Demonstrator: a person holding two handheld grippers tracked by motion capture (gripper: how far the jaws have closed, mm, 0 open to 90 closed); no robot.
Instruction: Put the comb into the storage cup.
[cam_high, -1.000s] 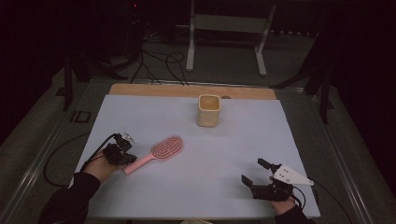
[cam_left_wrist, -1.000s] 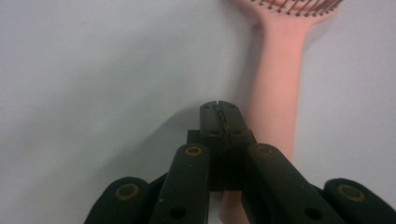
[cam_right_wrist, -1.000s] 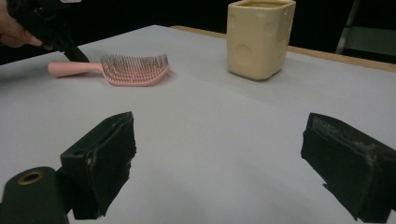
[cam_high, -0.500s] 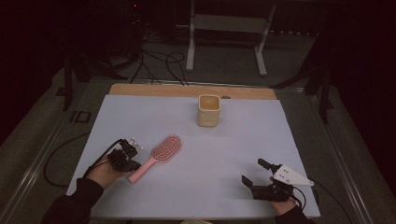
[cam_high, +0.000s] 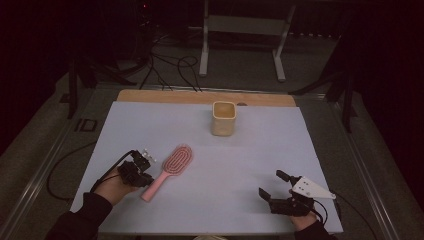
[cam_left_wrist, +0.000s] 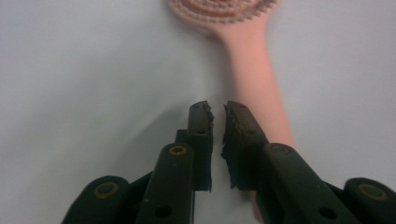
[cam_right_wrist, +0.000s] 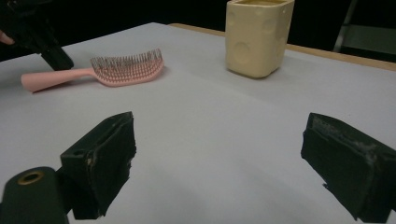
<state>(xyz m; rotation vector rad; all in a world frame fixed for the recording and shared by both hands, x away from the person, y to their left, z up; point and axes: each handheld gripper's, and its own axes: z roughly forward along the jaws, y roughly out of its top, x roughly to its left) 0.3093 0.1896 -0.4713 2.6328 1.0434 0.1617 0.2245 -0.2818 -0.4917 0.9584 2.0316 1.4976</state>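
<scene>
High view gives me a short count: one pink brush, one pale yellow cup, two grippers, all on a single white table with a strip of bare wood along its far edge. No brand, label or lettering that I can read on anything. The brush lies flat at the near left of the table, bristles up, its oval head angled toward the cup and its smooth plastic handle running back to my left gripper, which sits just beside the handle's near end. In the left gripper view the jaws have a narrow gap between them — they have just been opening a little — and nothing is between them; the handle lies just to their right, partly under the right jaw, and I cannot tell whether it touches. The cup is a squarish tumbler with rounded corners and shallow round dimples in its matte sides, upright near the far edge, well apart from the brush. My right gripper rests at the near right, jaws spread wide and empty — rough black pads.
</scene>
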